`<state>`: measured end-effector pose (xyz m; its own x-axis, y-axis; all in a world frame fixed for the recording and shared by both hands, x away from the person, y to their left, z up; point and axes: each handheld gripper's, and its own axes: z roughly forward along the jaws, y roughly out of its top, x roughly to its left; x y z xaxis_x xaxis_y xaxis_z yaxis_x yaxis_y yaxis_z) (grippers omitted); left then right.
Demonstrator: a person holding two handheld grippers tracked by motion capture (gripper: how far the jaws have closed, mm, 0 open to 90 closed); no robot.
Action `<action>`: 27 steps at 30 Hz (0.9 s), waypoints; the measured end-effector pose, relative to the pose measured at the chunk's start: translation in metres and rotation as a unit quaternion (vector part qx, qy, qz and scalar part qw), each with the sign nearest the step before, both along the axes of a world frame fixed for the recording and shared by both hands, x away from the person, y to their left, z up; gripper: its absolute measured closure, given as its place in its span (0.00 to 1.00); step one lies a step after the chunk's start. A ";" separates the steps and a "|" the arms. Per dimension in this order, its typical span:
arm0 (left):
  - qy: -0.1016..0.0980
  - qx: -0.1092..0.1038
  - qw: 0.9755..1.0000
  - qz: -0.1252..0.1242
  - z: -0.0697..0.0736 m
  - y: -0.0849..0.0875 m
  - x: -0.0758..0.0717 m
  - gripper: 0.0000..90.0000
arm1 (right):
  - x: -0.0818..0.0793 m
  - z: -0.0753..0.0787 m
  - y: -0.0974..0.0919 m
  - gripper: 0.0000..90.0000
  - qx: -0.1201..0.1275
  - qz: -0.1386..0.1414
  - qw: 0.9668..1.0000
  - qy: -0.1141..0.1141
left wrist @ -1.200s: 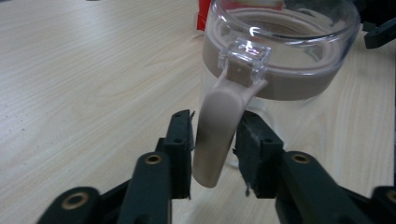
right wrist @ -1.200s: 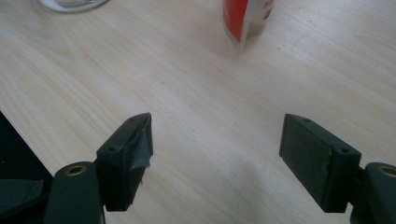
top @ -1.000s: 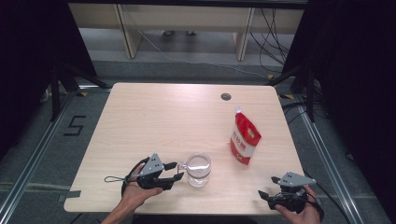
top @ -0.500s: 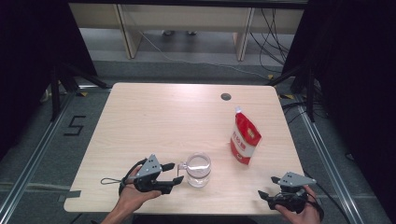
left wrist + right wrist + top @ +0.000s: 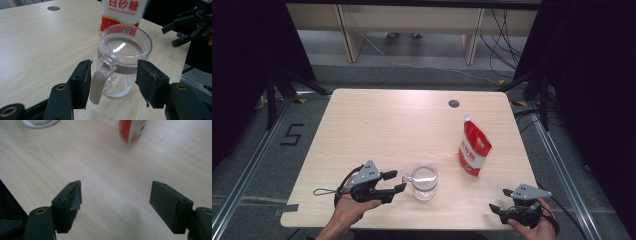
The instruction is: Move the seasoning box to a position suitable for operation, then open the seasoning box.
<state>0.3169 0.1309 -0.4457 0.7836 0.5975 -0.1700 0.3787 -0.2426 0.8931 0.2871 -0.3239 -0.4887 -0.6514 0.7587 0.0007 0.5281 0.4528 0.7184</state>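
A glass jug (image 5: pixel 424 181) with a beige handle (image 5: pixel 99 81) stands near the table's (image 5: pixel 377 125) front edge; the left gripper (image 5: pixel 395 181), jaws just closing a little yet apart, brackets the handle untouched; a red sugar pouch (image 5: pixel 474 148) stands behind the jug; the right gripper (image 5: pixel 501 200) rests wide open, well apart.

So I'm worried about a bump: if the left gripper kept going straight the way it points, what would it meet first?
Most likely the glass jar: its beige handle already sits between the left gripper's open jaws, untouched.
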 end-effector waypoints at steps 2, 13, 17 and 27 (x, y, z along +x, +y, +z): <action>-0.006 -0.001 1.000 -0.003 0.003 0.001 0.001 0.54 | 0.000 0.000 -0.001 0.30 0.002 0.003 1.000 0.000; -0.015 0.013 1.000 -0.011 0.006 -0.003 0.000 0.76 | -0.002 0.000 0.001 0.30 0.002 -0.009 1.000 0.002; -0.028 0.028 0.999 -0.012 0.008 -0.006 0.001 0.83 | 0.000 -0.001 0.000 0.30 -0.002 0.001 1.000 -0.002; -0.036 0.031 0.999 -0.009 0.012 -0.014 0.004 0.92 | 0.000 0.000 0.000 0.30 -0.005 0.003 1.000 -0.006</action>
